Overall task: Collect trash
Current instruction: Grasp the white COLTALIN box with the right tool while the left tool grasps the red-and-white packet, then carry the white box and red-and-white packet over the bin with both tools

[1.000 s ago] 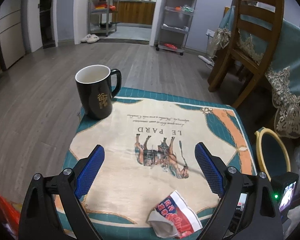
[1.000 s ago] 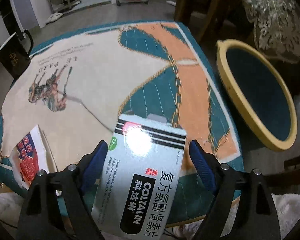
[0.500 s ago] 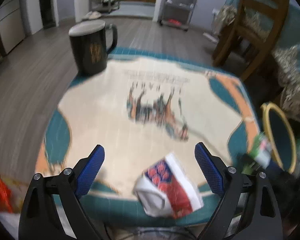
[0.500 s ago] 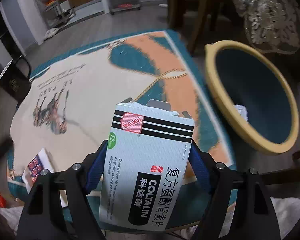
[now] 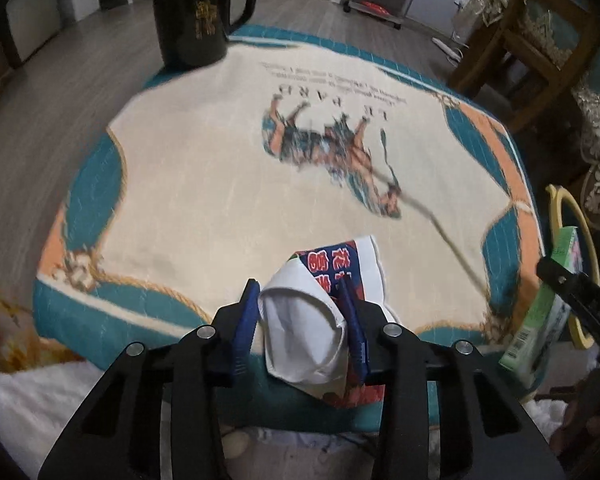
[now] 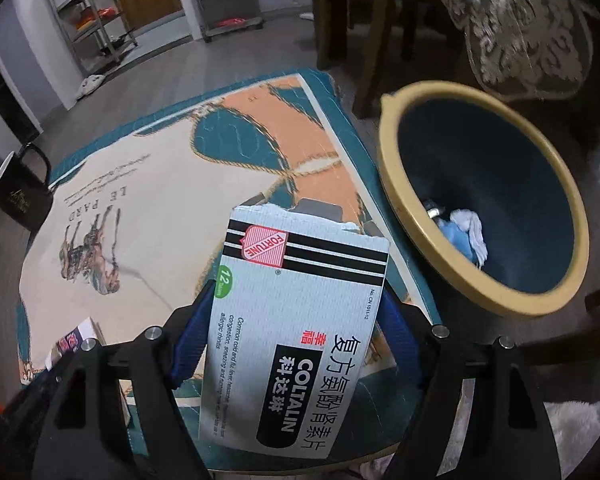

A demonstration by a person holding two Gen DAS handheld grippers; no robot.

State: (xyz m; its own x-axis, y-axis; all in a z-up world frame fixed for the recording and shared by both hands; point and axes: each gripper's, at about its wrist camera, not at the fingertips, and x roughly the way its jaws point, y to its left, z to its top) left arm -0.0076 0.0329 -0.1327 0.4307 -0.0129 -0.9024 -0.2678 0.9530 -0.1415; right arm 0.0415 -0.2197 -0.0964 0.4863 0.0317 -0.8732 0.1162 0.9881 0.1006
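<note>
Left gripper point(image 5: 302, 322) closed on a crumpled paper wrapper point(image 5: 320, 312) at 6 o'clock on the worktop point(image 5: 204, 184). Black mug point(image 5: 198, 12) stands at 11 o'clock. Green carton point(image 5: 548, 312) and yellow-rimmed bin point(image 5: 556, 216) at 4 o'clock.

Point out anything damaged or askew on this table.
The medicine box clamped in the right gripper has a ragged, torn-open top edge. The wrapper in the left gripper is crumpled and folded over. The black mug stands upright at the far corner, intact.
</note>
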